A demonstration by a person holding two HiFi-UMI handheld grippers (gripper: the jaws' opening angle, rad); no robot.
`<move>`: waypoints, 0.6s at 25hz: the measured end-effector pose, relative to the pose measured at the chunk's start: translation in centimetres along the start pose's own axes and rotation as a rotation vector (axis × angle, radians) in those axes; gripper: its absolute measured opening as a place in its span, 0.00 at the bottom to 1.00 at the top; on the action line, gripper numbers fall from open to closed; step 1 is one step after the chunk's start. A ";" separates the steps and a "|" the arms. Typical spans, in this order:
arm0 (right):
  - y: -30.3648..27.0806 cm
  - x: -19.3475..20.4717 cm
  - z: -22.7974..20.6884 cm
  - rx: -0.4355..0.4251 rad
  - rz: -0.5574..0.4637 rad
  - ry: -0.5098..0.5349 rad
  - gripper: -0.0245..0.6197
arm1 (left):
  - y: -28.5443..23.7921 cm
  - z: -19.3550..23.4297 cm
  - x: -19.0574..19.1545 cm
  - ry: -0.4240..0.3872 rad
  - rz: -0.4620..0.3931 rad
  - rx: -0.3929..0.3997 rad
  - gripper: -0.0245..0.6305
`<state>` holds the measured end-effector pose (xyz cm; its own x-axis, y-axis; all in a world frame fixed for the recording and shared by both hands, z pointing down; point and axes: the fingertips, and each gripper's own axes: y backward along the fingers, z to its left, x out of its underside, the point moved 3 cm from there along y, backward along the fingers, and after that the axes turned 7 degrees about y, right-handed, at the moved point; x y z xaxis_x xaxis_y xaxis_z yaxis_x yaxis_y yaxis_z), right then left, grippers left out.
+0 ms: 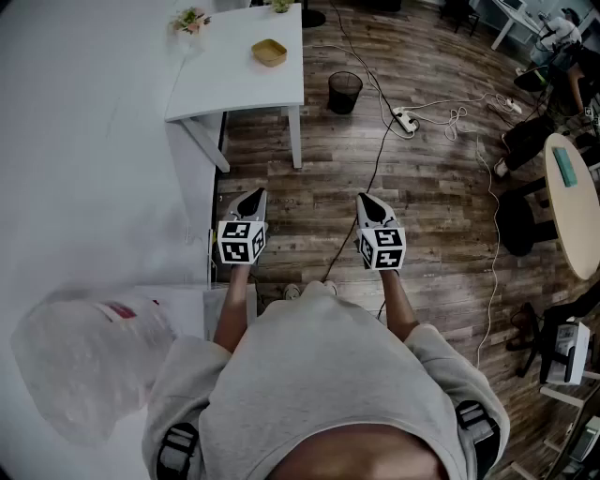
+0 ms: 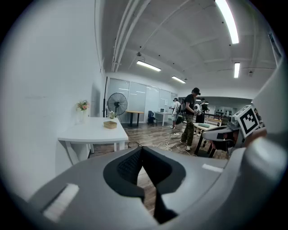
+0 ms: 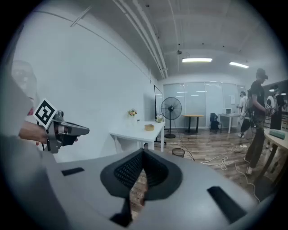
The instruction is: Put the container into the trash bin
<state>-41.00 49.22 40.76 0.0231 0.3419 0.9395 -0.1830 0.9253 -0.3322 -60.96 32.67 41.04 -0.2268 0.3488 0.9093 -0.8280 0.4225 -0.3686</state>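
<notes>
A tan container [image 1: 269,52] sits on the white table [image 1: 225,84] far ahead; it also shows small in the left gripper view [image 2: 110,124] and the right gripper view [image 3: 149,127]. A black mesh trash bin [image 1: 344,92] stands on the wood floor just right of the table, and the right gripper view shows the bin [image 3: 178,152] too. My left gripper [image 1: 252,195] and right gripper [image 1: 367,199] hang side by side in front of my body, well short of the table. Both are shut with nothing between the jaws, as each gripper's own view shows for the left gripper [image 2: 141,148] and the right gripper [image 3: 143,151].
A flower vase [image 1: 190,21] and a small plant [image 1: 281,6] stand on the table. Cables and a power strip [image 1: 405,120] lie on the floor right of the bin. A round table [image 1: 574,202] stands at right. A fan [image 2: 117,104] and people [image 2: 190,117] are farther off.
</notes>
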 end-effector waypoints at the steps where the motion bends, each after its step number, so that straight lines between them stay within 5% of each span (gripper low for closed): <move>1: 0.0 0.1 0.0 -0.001 -0.001 0.000 0.06 | -0.1 0.0 0.1 -0.001 0.000 0.001 0.05; 15: 0.6 0.2 -1.1 -0.016 -0.029 -0.021 0.06 | -0.8 -1.8 -0.2 -0.003 -0.017 0.019 0.06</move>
<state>-40.06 50.04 40.68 0.0079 0.3114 0.9502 -0.1667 0.9374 -0.3058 -59.33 33.80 40.83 -0.2138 0.3391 0.9161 -0.8415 0.4124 -0.3490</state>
